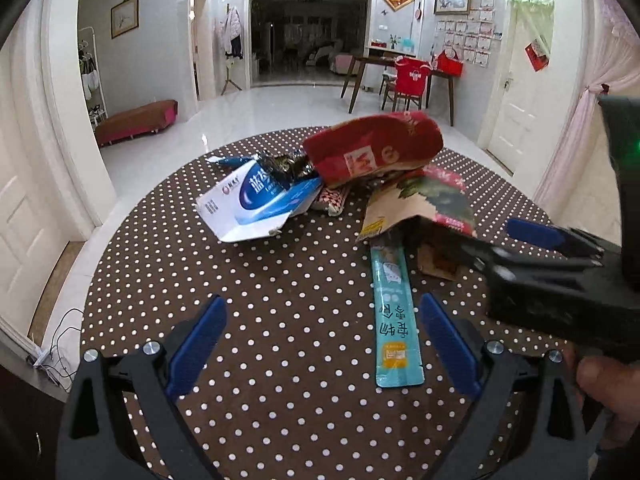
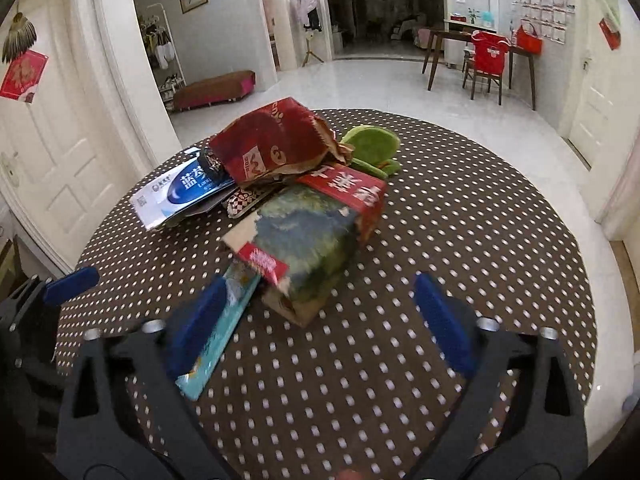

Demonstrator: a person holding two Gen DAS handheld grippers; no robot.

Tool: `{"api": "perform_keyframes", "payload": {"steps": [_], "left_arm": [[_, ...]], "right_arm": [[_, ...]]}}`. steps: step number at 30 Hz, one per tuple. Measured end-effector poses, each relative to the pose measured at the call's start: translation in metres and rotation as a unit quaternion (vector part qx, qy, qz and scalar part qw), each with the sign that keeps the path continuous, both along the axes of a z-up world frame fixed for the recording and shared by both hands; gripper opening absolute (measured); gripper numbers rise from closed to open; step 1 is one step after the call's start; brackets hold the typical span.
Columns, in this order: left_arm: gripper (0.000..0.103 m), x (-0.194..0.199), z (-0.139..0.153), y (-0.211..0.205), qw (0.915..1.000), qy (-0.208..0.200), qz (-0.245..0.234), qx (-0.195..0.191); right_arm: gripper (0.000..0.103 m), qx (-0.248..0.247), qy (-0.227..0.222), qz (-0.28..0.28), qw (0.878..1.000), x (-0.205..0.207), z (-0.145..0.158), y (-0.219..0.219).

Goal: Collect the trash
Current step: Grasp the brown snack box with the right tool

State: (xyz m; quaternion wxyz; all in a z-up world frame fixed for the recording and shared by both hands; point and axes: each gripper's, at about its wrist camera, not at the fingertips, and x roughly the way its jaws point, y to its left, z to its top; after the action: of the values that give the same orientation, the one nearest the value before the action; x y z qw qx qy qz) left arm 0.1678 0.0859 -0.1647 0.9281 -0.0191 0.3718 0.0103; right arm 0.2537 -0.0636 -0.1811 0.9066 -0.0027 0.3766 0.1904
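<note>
on the round table (image 2: 460, 216) with its brown polka-dot cloth, the trash lies in a loose heap near the middle and toward the far side. nearest is a torn carton (image 2: 308, 236) printed green and red, lying on its side with its ragged open end toward the camera; a teal sachet (image 1: 394, 312) runs from under it toward the near edge. to the left sits a flattened white-and-blue toothpaste box (image 1: 252, 204), and on top at the far side a crumpled red paper bag (image 2: 276, 140), with a small green soft thing (image 2: 374, 148) just beyond it on the right.

the right gripper (image 2: 320, 320) hovers just short of the carton, jaws wide apart, its left finger over the sachet. the left gripper (image 1: 324, 340) is low over the cloth, jaws apart too and holding nothing, the sachet lying between its fingers nearer the right one.

all of it looks light and empty. the carton is thin card, likely to crush, so a pinch across its near torn end or one side wall should do. the sachet is flat, glossy and probably slippery; it lies flush on the cloth, so its near end may need nudging up first. the red bag is soft and crumpled, easy to grab by any raised fold.
</note>
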Motion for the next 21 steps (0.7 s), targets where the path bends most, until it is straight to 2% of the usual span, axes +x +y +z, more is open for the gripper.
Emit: {"api": "perform_keyframes", "payload": {"steps": [1, 3, 9, 15, 16, 17, 18, 19, 20, 21], "left_arm": [[0.095, 0.003, -0.002, -0.001, 1.0, 0.003, -0.003, 0.002], [0.095, 0.01, -0.005, -0.004, 0.9999, 0.01, -0.005, 0.008], [0.095, 0.034, -0.015, -0.018, 0.9989, 0.034, -0.019, 0.025], [0.094, 0.066, -0.025, -0.035, 0.9957, 0.074, -0.035, 0.043], [0.089, 0.072, -0.029, -0.038, 0.9946, 0.085, -0.042, 0.043], [0.08, 0.074, -0.028, -0.038, 0.9947, 0.085, -0.046, 0.033], [0.074, 0.075, -0.027, -0.039, 0.995, 0.081, -0.05, 0.029], [0.062, 0.076, -0.026, -0.041, 0.9949, 0.079, -0.056, 0.031], [0.039, 0.075, -0.025, -0.043, 0.9946, 0.077, -0.062, 0.031], [0.026, 0.075, -0.023, -0.045, 0.9944, 0.077, -0.066, 0.031]], "right_arm": [[0.067, 0.002, 0.004, -0.001, 1.0, 0.004, -0.002, 0.001], [0.031, 0.012, 0.014, -0.004, 1.0, 0.01, -0.006, 0.002], [0.014, 0.05, 0.016, -0.02, 0.998, 0.009, -0.006, -0.027], [0.01, 0.087, 0.024, -0.032, 0.995, 0.007, -0.006, -0.054], [0.01, 0.089, 0.023, -0.035, 0.995, 0.007, -0.005, -0.058], [0.01, 0.095, 0.024, -0.035, 0.995, 0.007, -0.005, -0.063], [0.01, 0.102, 0.026, -0.033, 0.994, 0.007, -0.004, -0.065], [0.01, 0.115, 0.03, -0.032, 0.992, 0.008, -0.004, -0.071], [0.009, 0.12, 0.031, -0.033, 0.992, 0.007, -0.004, -0.075], [0.009, 0.128, 0.032, -0.035, 0.991, 0.007, -0.004, -0.08]]}}
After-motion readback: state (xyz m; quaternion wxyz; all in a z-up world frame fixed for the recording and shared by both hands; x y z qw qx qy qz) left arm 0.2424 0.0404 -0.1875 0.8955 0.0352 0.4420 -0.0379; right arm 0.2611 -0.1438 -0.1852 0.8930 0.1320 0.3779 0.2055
